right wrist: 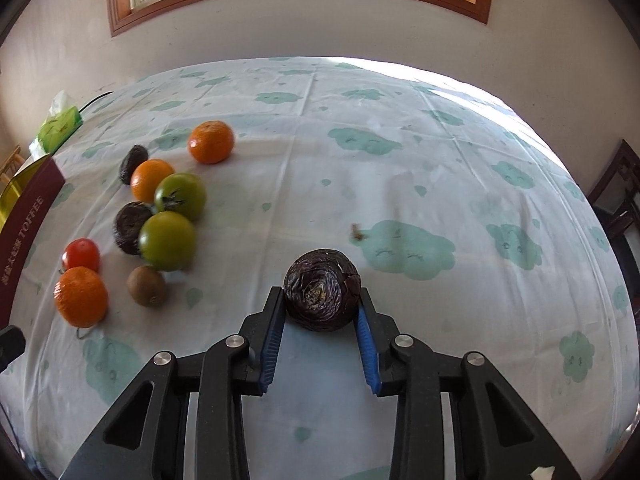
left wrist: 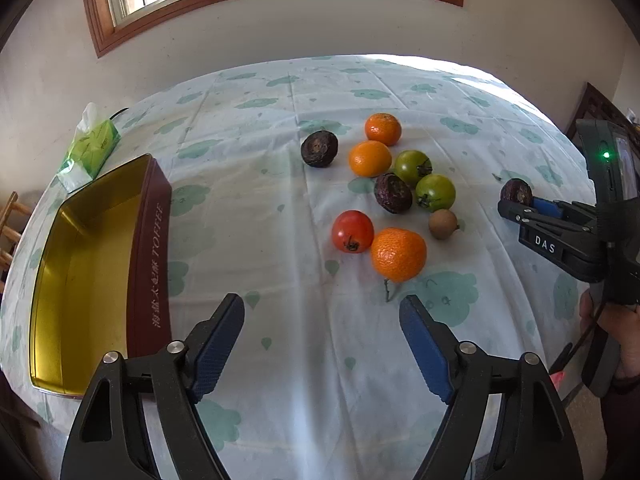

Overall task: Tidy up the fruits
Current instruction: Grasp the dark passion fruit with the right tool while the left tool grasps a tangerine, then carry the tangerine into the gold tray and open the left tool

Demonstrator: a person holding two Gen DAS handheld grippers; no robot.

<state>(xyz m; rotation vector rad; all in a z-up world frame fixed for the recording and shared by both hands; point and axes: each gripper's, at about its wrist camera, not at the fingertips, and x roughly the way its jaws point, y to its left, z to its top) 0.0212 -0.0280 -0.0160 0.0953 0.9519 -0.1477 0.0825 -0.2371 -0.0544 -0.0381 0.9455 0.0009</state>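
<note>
My right gripper [right wrist: 322, 302] is shut on a wrinkled dark purple passion fruit [right wrist: 321, 295] and holds it just above the cloth; the left wrist view shows it at the right [left wrist: 516, 192]. My left gripper [left wrist: 322, 312] is open and empty, short of a big orange [left wrist: 398, 254]. A cluster of fruit lies mid-table: a red tomato [left wrist: 352, 231], two more oranges [left wrist: 370, 158], two green tomatoes [left wrist: 435, 192], two more passion fruits [left wrist: 393, 193] and a small kiwi [left wrist: 442, 223]. An open toffee tin [left wrist: 149, 240] with a gold inside sits at the left.
A green tissue pack [left wrist: 91, 144] lies behind the tin near the wall. The round table [left wrist: 280, 128] has a white cloth with green cloud prints. A wooden chair [left wrist: 10, 228] stands at the left edge, dark furniture [right wrist: 616, 192] at the right.
</note>
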